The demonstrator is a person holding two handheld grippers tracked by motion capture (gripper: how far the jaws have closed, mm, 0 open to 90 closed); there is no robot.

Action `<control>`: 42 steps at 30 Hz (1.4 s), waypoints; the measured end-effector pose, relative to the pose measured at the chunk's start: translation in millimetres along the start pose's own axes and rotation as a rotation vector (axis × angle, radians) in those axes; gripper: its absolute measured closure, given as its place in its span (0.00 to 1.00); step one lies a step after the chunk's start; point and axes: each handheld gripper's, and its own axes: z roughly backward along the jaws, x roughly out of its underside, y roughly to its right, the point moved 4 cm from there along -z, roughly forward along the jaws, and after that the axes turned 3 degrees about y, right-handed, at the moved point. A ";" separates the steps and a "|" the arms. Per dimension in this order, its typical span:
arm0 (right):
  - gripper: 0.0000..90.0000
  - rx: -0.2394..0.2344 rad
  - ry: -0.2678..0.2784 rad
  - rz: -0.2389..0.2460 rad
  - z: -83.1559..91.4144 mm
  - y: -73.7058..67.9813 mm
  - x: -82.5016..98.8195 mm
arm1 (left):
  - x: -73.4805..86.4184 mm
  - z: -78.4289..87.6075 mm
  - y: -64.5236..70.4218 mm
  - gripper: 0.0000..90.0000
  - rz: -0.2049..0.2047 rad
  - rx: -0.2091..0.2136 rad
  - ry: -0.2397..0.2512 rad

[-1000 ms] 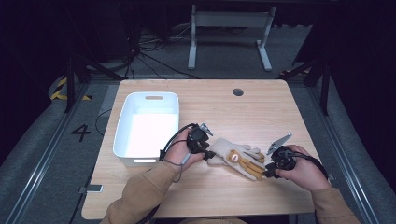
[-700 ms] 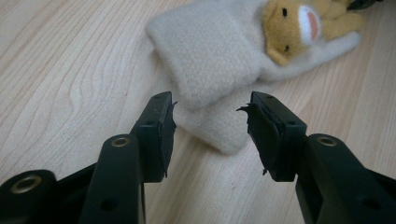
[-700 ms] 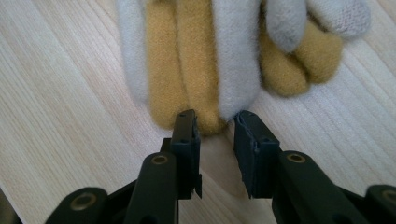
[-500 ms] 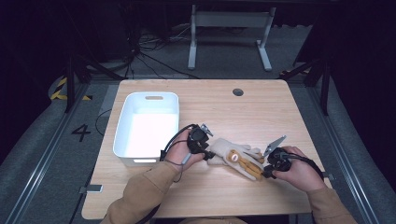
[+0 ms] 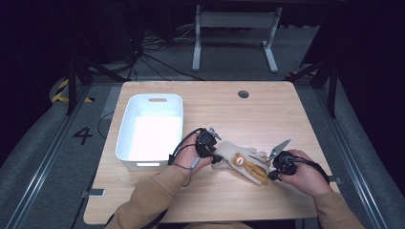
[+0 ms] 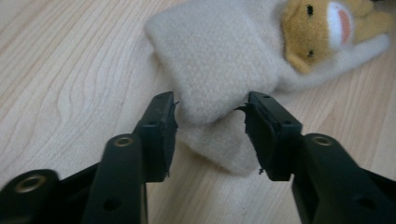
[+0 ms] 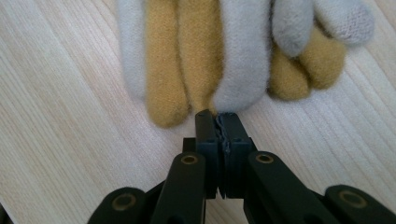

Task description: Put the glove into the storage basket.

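A pair of fuzzy gloves (image 5: 246, 162), cream over yellow with a bear face (image 6: 322, 32), lies on the wooden table (image 5: 267, 114). My left gripper (image 5: 217, 155) is at the cuff end. Its jaws have just been closing, and the cream cuff (image 6: 212, 74) fills the gap of the left gripper (image 6: 210, 126) and touches both pads. My right gripper (image 5: 270, 175) is at the finger end. Its jaws have just closed, and the right gripper (image 7: 218, 116) is shut with its tips against the end of a cream glove finger (image 7: 243, 56); no fabric shows between them.
A white plastic bin (image 5: 143, 164) stands on the table to the left of my left hand. A round cable hole (image 5: 243, 94) is near the table's far edge. Bare wood lies beyond and to the right of the gloves.
Little differs: both hands keep their places at the two ends of the gloves, and the gloves lie where they were.
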 end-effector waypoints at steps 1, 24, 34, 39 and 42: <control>0.99 0.000 0.000 0.000 0.0 0.0 0.0 | 0.0 0.0 0.0 0.65 0.000 0.000 0.000; 1.00 0.026 0.002 0.032 4.4 -2.8 -2.9 | -5.0 15.3 6.0 0.98 -0.097 -0.080 0.004; 1.00 0.092 0.095 0.001 36.5 0.4 -3.5 | -12.8 39.9 21.8 0.98 -0.119 -0.070 0.077; 1.00 0.132 0.130 -0.008 50.1 3.8 -2.9 | -13.4 47.6 25.7 0.98 -0.118 -0.060 0.094; 1.00 0.147 0.152 -0.014 55.9 5.9 -3.5 | -12.5 51.4 26.9 0.98 -0.116 -0.062 0.099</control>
